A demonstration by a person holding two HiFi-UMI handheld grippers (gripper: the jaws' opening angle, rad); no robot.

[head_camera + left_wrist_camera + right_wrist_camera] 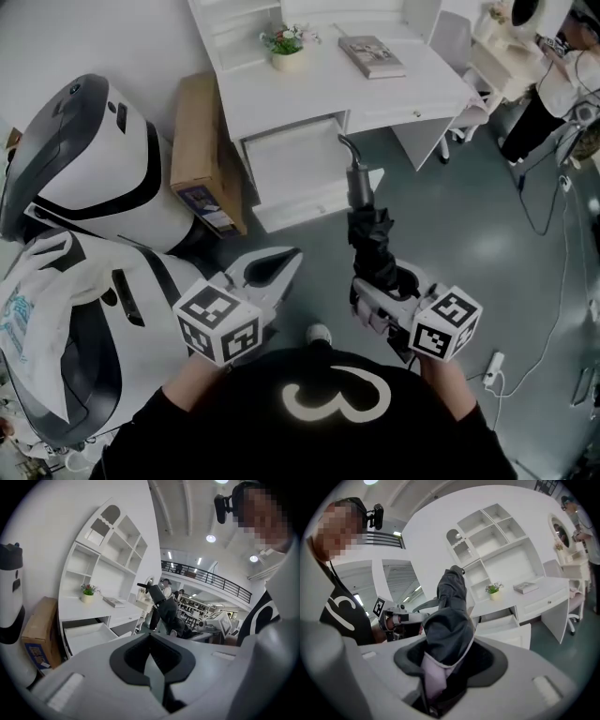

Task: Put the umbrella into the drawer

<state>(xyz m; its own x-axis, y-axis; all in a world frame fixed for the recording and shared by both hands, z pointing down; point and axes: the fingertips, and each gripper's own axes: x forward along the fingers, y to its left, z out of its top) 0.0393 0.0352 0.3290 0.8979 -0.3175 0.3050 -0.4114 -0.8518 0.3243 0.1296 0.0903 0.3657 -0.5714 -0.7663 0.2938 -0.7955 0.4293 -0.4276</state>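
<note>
Two hand-held grippers at lower frame: the left hand-held gripper (284, 260) is drawn together on nothing, and the right hand-held gripper (382, 279) is clamped on the folded umbrella (367, 230). The umbrella's handle points up-frame at the open drawer (295, 169) under the white counter (309, 89). Gripped by loose fabric, the umbrella could slip or sag, and its handle might clip the drawer front.

White desk (319, 89) with shelving (112, 550) is standing against a white wall (75, 37) on grey floor (497, 234). Cardboard box (195, 131) is leaning beside the desk. Ceiling lamps (211, 538) are glowing.
</note>
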